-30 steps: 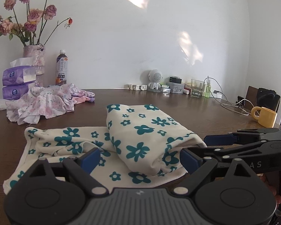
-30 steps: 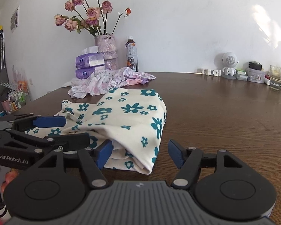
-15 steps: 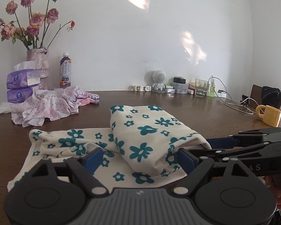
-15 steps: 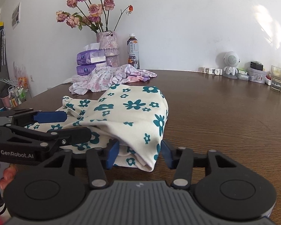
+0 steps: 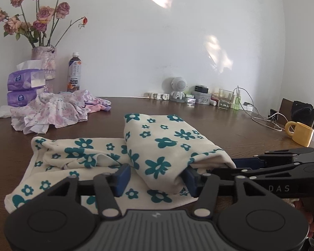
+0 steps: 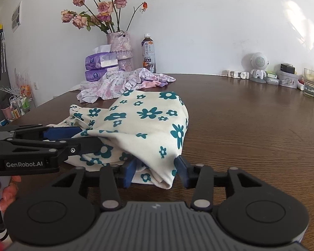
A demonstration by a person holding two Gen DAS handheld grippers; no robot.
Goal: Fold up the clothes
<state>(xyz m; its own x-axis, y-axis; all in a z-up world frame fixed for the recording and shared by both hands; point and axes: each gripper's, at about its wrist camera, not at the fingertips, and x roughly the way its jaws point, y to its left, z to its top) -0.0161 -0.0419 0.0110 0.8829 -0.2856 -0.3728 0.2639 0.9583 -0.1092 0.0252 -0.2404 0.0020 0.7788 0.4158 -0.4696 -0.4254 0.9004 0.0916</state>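
The cream garment with teal flowers lies half folded on the brown table. Its near folded corner sits between the right gripper jaws, which are partly closed and seem to touch the cloth, though a firm grip is unclear. The left gripper jaws stand wider, straddling the fold's near edge.
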